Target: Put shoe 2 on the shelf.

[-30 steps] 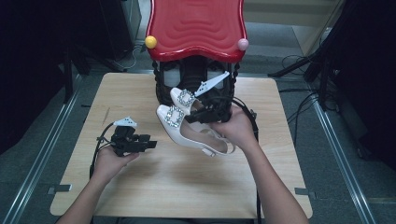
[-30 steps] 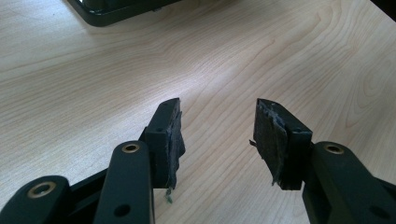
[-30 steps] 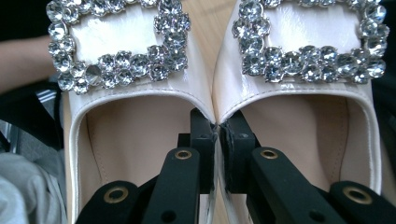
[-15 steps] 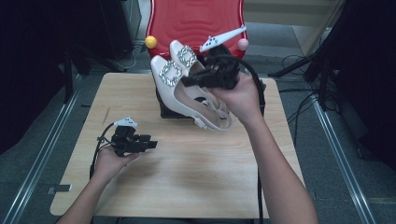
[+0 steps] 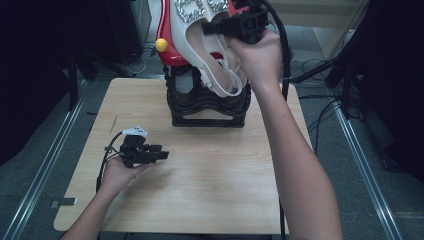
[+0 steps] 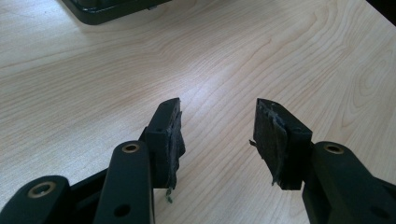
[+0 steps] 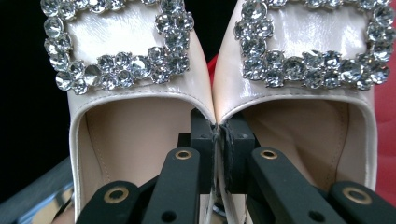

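A pair of white shoes [image 5: 200,30] with rhinestone buckles hangs in the air at the top of the high view, in front of the red shelf [image 5: 163,27]. My right gripper [image 5: 212,29] is shut on the two inner rims pressed together. In the right gripper view the left shoe [image 7: 135,112] and right shoe [image 7: 299,107] meet at my right gripper [image 7: 218,135], with its pads clamped over both edges. My left gripper [image 5: 161,155] lies low on the wooden table [image 5: 200,190], open. Nothing sits between the jaws of my left gripper [image 6: 217,135], just bare wood.
A black rack base [image 5: 207,105] stands at the table's far middle under the red shelf, which carries a yellow ball [image 5: 161,45] at its corner. A corner of the black rack base [image 6: 107,7] lies ahead of the left gripper. Cables [image 5: 320,75] run on the floor to the right.
My right gripper has carried the pair of shoes from just above the table up to the level of the red shelf. The left hand has stayed where it was.
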A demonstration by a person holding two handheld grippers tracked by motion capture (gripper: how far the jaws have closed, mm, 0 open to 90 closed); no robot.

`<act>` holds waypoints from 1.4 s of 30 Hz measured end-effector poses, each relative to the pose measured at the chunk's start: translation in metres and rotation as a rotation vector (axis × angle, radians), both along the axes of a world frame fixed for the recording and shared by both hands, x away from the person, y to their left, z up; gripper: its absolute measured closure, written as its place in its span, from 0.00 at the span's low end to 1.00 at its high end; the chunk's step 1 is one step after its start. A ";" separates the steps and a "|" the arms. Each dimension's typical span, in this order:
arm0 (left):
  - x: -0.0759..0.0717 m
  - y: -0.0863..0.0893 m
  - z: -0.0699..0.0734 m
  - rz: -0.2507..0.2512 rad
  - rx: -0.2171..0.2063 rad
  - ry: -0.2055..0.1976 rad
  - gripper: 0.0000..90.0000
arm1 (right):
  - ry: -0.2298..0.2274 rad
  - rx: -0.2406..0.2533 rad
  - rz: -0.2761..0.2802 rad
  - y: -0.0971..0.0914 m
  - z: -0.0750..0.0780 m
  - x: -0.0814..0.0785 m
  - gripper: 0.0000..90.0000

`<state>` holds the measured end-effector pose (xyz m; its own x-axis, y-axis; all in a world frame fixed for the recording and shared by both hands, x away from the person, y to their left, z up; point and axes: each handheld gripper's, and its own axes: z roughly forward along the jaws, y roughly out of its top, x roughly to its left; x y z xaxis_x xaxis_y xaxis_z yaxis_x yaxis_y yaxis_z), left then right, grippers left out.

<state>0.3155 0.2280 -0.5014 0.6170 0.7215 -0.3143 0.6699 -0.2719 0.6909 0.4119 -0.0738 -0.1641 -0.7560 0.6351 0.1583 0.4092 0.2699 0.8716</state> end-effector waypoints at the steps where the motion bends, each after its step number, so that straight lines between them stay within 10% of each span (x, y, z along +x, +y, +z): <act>1: 0.000 0.000 0.000 0.000 -0.001 0.000 0.58 | 0.001 0.003 -0.027 0.000 0.005 0.003 0.96; 15: 0.000 0.000 0.000 -0.008 -0.015 0.002 0.58 | 0.022 -0.021 -0.282 0.013 0.042 0.056 0.96; 37: 0.000 0.002 -0.001 -0.010 -0.024 0.011 0.58 | 0.190 0.202 -0.437 0.010 -0.001 0.120 0.96; 42: 0.001 0.001 -0.002 -0.007 -0.022 0.014 0.58 | 0.193 0.177 -0.451 0.016 0.000 0.121 0.95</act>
